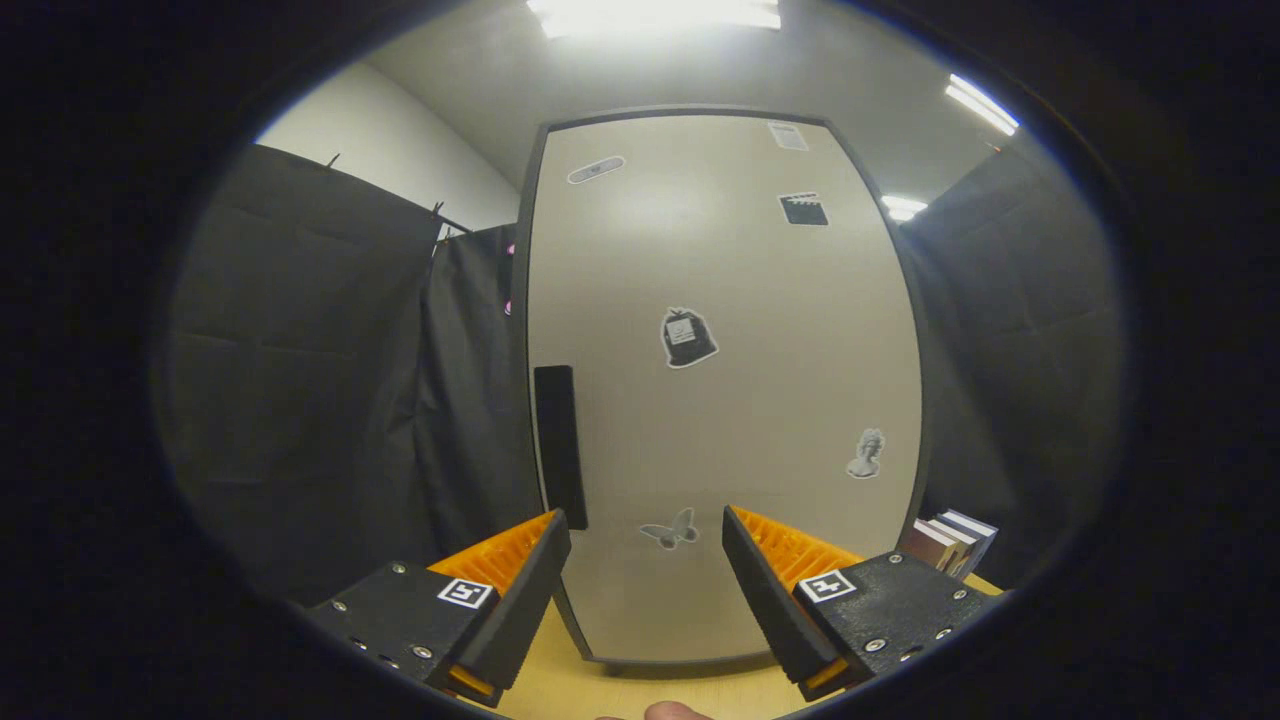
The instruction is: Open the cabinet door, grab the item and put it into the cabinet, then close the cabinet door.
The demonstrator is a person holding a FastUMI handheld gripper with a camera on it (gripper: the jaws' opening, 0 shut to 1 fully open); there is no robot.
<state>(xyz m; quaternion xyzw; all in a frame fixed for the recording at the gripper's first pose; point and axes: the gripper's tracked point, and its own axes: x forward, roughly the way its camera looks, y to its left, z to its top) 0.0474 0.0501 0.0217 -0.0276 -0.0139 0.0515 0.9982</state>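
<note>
In the gripper view, your tongs (645, 530) are standing wide open, gripping nothing, facing the closed cabinet door (720, 380) on the bench (640, 690). Its dark handle (560, 445) is sitting just beyond the left finger. Books (950, 540) are resting beside the cabinet's right.

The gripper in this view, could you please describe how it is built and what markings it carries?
The gripper has two wedge-shaped fingers, each with a ribbed inner surface tapering toward the tip. Each finger is mounted on a black block fastened with small silver screws, and each block bears a square white tag with a black fiducial pattern. No cables show. A fingertip of the person peeks in beneath it.
</note>
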